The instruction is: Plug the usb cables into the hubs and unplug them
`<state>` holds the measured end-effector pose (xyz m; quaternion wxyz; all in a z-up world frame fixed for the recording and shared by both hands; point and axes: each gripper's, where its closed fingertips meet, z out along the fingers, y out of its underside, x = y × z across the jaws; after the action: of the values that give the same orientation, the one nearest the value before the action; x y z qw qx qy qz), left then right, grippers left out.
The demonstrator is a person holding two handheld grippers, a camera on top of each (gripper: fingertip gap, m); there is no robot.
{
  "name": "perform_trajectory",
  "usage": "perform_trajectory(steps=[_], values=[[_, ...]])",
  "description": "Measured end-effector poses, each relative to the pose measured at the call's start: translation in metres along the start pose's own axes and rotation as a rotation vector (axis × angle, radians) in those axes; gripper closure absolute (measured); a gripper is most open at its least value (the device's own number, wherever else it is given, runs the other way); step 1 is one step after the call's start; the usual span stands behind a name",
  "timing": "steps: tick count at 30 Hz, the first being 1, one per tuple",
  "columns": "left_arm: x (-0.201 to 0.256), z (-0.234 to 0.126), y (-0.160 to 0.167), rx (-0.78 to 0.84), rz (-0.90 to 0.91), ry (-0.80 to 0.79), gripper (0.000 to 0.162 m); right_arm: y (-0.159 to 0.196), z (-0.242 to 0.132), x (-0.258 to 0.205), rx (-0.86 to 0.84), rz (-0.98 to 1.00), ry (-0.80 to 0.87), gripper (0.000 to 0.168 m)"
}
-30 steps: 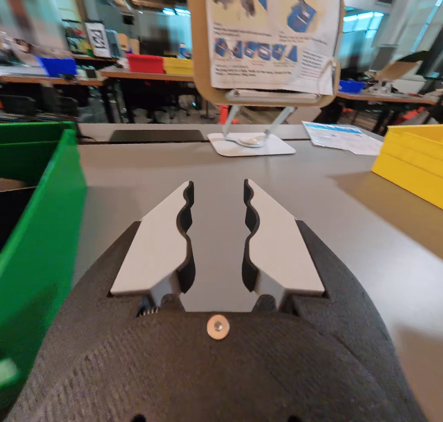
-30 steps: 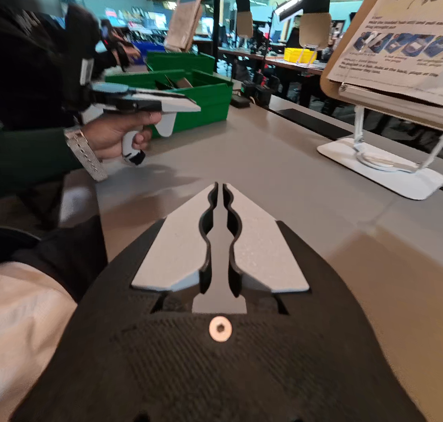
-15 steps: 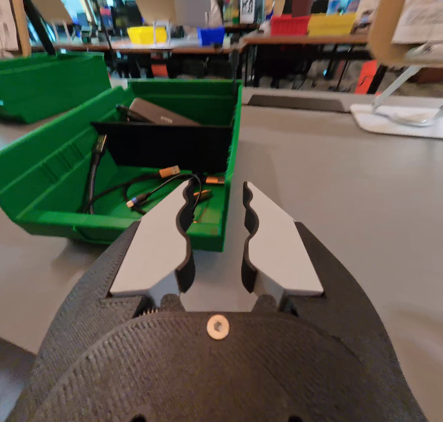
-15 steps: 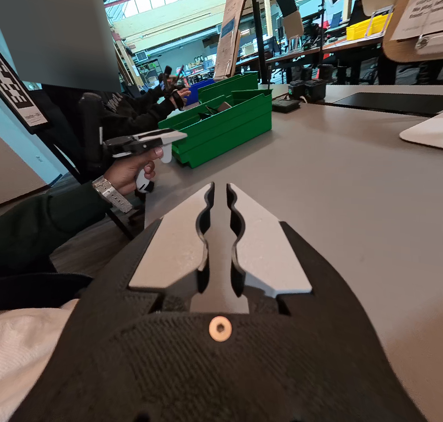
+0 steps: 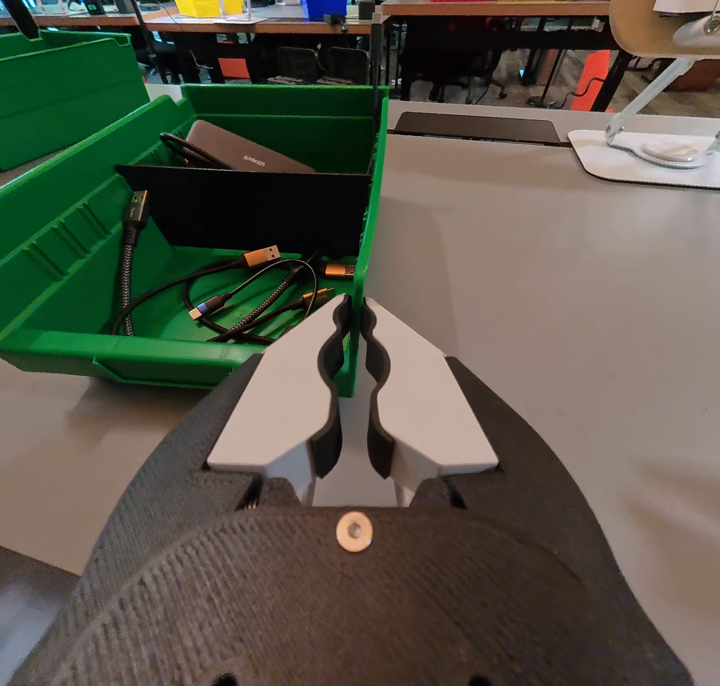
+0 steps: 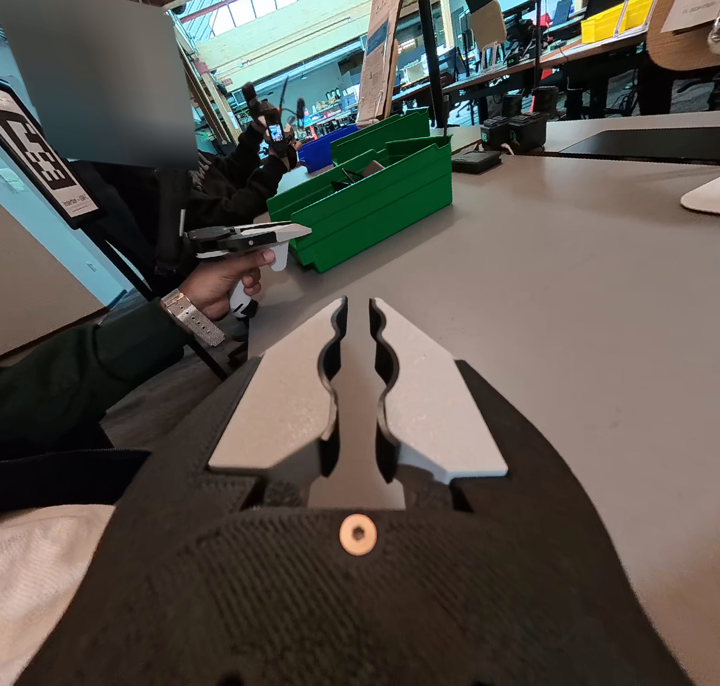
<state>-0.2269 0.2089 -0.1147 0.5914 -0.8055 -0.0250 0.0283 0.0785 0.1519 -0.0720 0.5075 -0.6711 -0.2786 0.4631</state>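
A green bin [image 5: 117,349] on the grey table holds several black USB cables [image 5: 233,301] with orange plugs [image 5: 261,256] in its front part. A grey hub [image 5: 249,157] lies behind a black divider [image 5: 253,207]. My left gripper [image 5: 354,301] straddles the front edge of the bin's right wall, jaws closed on it. In the right wrist view the left gripper [image 6: 309,231] sits at the bin's [image 6: 370,215] near corner, held by a hand [image 6: 226,281]. My right gripper [image 6: 357,301] hovers over the table, nearly closed and empty.
A second green bin [image 5: 58,79] stands left of the first. A white stand base [image 5: 643,164] and a black mat [image 5: 475,127] lie at the table's back right. Black chargers [image 6: 514,129] sit beyond the bin. Another person [image 6: 241,168] works at the far left.
My left gripper swung left from the stand to the green bin, moved up to its right wall and closed its jaws there. My right gripper turned left; its gap barely changed.
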Motion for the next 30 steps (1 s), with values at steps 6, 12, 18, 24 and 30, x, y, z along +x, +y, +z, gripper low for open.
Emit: perform_trajectory(steps=[6, 12, 18, 24, 30], values=[[-0.001, -0.01, 0.003, -0.01, 0.012, 0.009, 0.161, 0.002, 0.009, -0.001, -0.013, 0.02, -0.029, 0.158], [0.004, -0.027, 0.007, -0.017, 0.027, 0.021, 0.162, 0.007, 0.022, -0.008, -0.044, 0.019, -0.072, 0.157], [0.004, -0.038, 0.012, -0.02, -0.018, 0.019, 0.161, 0.011, 0.029, -0.01, -0.067, 0.025, -0.1, 0.155], [0.029, -0.049, -0.019, 0.155, -0.099, 0.137, 0.106, 0.016, 0.032, 0.001, -0.085, 0.086, -0.085, 0.151], [0.09, -0.075, -0.054, 0.379, -0.11, 0.426, 0.117, 0.028, 0.039, 0.018, -0.124, 0.058, -0.021, 0.149]])
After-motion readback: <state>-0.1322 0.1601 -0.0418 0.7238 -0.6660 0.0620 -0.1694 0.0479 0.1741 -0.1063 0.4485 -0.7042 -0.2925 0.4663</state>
